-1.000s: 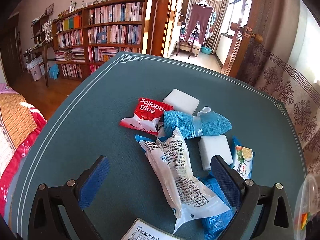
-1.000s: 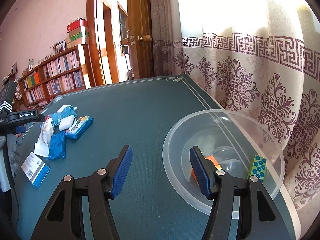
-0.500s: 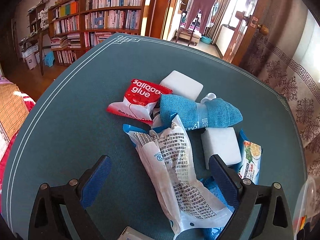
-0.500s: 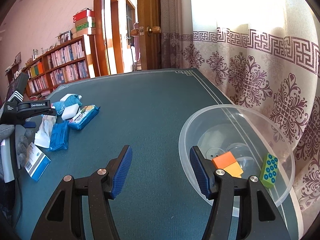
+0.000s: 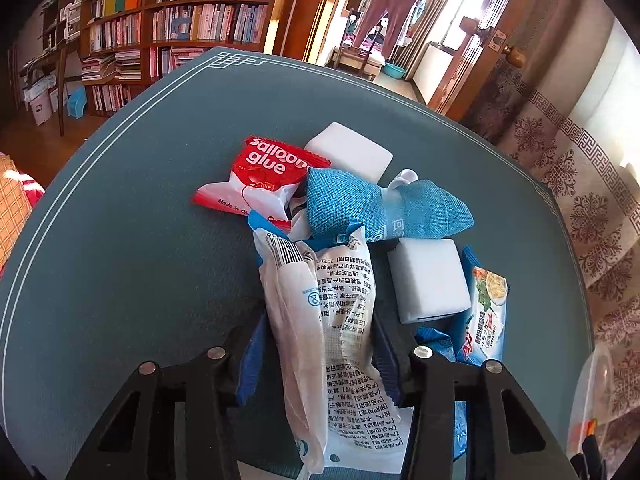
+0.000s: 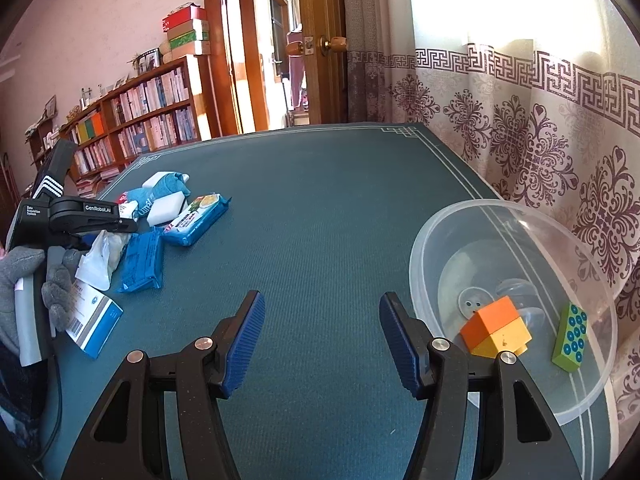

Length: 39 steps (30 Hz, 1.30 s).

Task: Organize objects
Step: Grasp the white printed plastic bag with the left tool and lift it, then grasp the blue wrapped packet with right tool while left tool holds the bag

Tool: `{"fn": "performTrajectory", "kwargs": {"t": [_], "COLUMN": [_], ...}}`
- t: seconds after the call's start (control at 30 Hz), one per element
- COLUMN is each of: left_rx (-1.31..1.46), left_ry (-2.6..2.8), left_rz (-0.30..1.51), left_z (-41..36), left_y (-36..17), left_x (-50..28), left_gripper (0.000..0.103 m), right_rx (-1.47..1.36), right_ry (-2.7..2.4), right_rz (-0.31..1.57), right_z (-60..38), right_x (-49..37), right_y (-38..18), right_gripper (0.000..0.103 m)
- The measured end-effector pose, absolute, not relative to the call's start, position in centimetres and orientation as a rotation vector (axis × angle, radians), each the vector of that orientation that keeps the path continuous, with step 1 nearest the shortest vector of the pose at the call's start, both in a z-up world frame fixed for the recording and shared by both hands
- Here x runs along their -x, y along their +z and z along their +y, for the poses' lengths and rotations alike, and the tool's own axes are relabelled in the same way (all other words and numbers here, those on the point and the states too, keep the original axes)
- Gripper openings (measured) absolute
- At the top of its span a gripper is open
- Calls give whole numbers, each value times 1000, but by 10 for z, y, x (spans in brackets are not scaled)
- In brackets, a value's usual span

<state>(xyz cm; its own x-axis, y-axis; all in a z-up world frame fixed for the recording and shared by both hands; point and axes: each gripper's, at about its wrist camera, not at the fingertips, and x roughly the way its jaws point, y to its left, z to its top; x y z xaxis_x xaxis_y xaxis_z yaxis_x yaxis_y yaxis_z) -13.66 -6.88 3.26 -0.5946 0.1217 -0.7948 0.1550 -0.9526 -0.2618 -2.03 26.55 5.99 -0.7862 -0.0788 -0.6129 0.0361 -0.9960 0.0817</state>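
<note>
A pile of items lies on the green table. My left gripper has closed on a white plastic packet with printed text. Beyond it lie a red balloon glue packet, a blue cloth pouch, two white blocks and a blue snack pack. My right gripper is open and empty above bare table, left of a clear plastic bowl that holds an orange-yellow block and a green block.
In the right wrist view the left gripper stands over the pile, with a blue pack and a white-blue box near it. A patterned curtain hangs along the table's right side. Bookshelves stand behind.
My left gripper moved forward over the pile and closed its jaws on the white packet. My right gripper shifted left, so the bowl now sits further right.
</note>
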Motion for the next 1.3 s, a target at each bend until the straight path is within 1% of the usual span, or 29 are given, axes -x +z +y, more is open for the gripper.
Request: {"fn": "performTrajectory", "kwargs": {"t": [0.3, 0.53, 0.8, 1.07, 1.17, 1.3], "left_rx": [-1245, -1121, -1095, -1073, -1076, -1081], "left_ry": [-2802, -2832, -2846, -2850, -2847, -2851], "left_rz": [519, 553, 604, 629, 632, 631], "left_z": [-84, -99, -107, -113, -112, -112], "left_y": [62, 84, 90, 92, 90, 89], "left_x": [120, 107, 105, 102, 101, 101], "left_gripper": [51, 51, 51, 51, 51, 51], "right_rx": [-1021, -1032, -1042, -1094, -1107, -1109], "right_ry": [-2752, -2608, -2508, -2460, -2457, -2474], "right_rz": [-113, -51, 22, 71, 83, 105], "right_z": [227, 175, 126, 100, 97, 96], "right_x": [43, 70, 97, 118, 122, 125], "right_y": [65, 58, 48, 31, 26, 23], "right_gripper": [61, 61, 61, 61, 60, 53]}}
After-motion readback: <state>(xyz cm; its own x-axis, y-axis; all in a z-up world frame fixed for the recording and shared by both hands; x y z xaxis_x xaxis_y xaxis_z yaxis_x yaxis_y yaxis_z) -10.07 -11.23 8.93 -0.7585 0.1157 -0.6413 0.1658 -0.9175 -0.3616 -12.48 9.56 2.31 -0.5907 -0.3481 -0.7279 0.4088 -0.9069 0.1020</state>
